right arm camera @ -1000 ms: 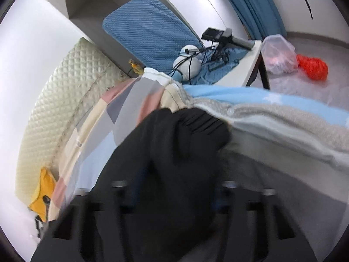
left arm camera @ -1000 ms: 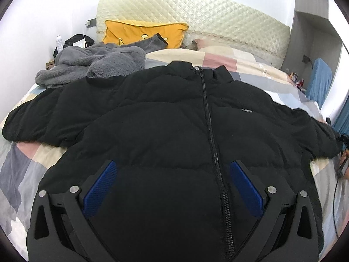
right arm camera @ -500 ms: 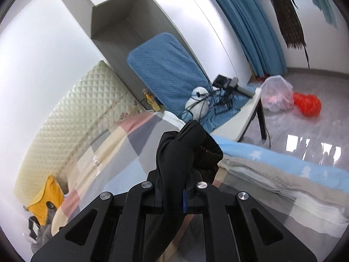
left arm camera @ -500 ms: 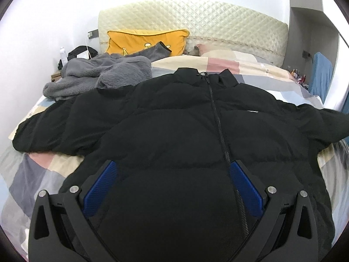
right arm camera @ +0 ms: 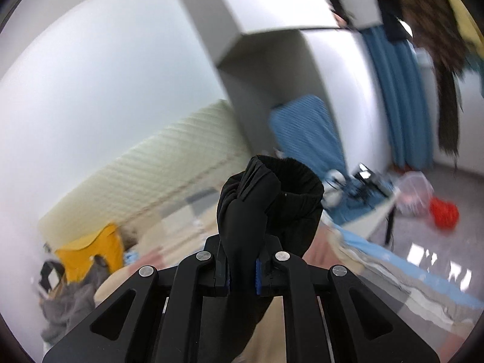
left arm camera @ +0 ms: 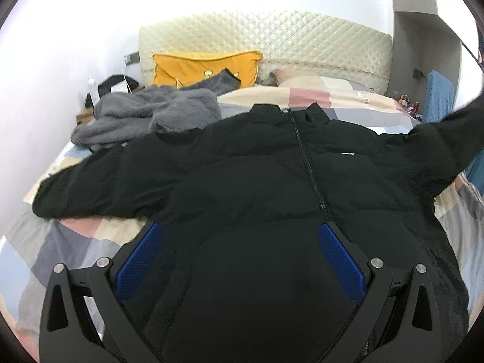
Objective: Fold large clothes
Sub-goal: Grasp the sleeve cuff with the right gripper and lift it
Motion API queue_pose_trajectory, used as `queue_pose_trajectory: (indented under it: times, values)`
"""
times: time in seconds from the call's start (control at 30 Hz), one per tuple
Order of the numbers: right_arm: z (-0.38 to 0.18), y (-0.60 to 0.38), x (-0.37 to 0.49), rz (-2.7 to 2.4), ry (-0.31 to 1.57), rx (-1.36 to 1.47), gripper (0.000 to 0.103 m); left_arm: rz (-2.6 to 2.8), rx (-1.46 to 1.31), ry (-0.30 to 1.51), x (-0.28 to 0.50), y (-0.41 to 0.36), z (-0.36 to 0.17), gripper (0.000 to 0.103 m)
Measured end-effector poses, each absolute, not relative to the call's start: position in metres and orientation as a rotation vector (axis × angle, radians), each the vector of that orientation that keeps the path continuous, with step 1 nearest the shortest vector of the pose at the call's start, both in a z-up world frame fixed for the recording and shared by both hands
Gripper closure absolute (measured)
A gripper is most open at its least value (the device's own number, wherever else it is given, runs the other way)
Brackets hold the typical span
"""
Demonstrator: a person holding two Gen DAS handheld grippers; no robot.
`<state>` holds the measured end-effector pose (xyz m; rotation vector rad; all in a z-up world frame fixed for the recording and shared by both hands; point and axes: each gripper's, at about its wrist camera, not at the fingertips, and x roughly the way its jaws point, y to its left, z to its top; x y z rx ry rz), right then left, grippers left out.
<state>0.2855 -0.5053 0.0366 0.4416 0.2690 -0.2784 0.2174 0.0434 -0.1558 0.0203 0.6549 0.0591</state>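
Two tools: right tool [right arm camera: 242, 267] pinches sleeve cuff [right arm camera: 281, 199], raised at frame centre, likely for folding inward. Black jacket [left arm camera: 272, 187] spread on bed [left arm camera: 60, 242]; left tool [left arm camera: 239, 257] wide, empty above hem.

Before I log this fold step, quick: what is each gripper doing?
Left gripper: open, holding nothing, above the black jacket.
Right gripper: closed on the jacket's sleeve cuff, lifted off the bed.
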Motion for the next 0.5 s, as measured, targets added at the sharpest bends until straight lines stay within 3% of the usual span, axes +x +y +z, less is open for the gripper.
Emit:
queue_pose_trajectory:
  times: [0.27,0.5]
  values:
    - [0.097,-0.383,0.277,-0.147,0.238,0.298,0.095,0.012,-0.024,0.606,0.196,0.061,-0.142,0.000]
    - [0.106,-0.283,0.282,-0.025,0.229,0.156,0.094,0.003,-0.067,0.555,0.187,0.079,-0.130,0.000]
